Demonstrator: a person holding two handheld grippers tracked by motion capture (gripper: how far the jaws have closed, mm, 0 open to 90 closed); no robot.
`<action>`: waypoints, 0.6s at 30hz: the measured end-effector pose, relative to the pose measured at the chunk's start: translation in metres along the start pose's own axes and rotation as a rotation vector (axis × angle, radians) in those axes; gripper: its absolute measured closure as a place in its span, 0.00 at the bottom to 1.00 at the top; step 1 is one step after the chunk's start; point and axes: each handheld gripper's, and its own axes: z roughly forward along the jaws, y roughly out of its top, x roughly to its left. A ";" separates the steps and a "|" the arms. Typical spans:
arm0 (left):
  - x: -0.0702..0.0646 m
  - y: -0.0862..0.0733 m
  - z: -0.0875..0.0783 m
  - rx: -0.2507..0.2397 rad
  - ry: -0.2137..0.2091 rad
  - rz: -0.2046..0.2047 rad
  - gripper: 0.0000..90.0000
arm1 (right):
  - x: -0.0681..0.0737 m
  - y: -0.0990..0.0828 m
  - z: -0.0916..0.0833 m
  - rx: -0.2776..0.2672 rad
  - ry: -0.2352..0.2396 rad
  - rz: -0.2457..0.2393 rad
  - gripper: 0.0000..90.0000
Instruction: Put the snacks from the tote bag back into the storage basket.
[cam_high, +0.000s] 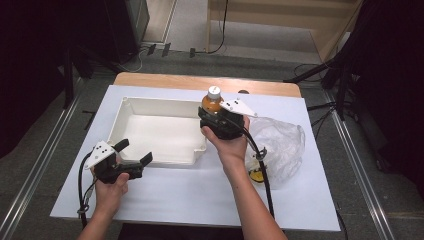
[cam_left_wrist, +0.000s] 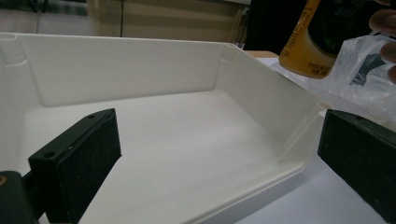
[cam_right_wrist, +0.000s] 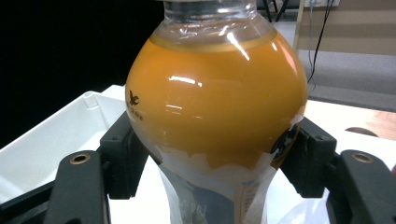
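Centrally, at the table's (cam_high: 310, 210) middle: one bottle (cam_high: 212, 101) of orange drink, white cap, upright, clamped at its waist between the two pads of the right gripper (cam_high: 218, 121); seen close in the right gripper view, bottle (cam_right_wrist: 215, 112) with a pad pressed on each side, liquid filling the round shoulder. It is held above the tray's (cam_high: 131, 107) 3 o'clock wall, clear of the floor inside. Tray: white, shallow, nothing in it, rim notched at its 5 o'clock corner. Left gripper (cam_high: 134, 152): at the tray's 7 o'clock, jaws spread wide with nothing between them, pointing into the tray (cam_left_wrist: 154, 65); the bottle's base (cam_left_wrist: 306, 51) hangs at that view's 1 o'clock. Clear plastic bag (cam_high: 280, 142): crumpled, lying at 3 o'clock from the tray, just beside the right forearm.
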 end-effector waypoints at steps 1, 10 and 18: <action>0.000 0.000 0.000 0.001 0.000 0.000 0.00 | 0.001 0.000 0.001 0.000 0.004 0.000 0.37; 0.002 0.000 -0.001 0.001 0.002 0.000 0.00 | 0.007 0.002 0.009 0.004 0.011 0.001 0.37; 0.003 0.000 -0.001 0.001 0.000 -0.007 0.00 | 0.014 0.003 0.017 0.007 0.033 -0.008 0.37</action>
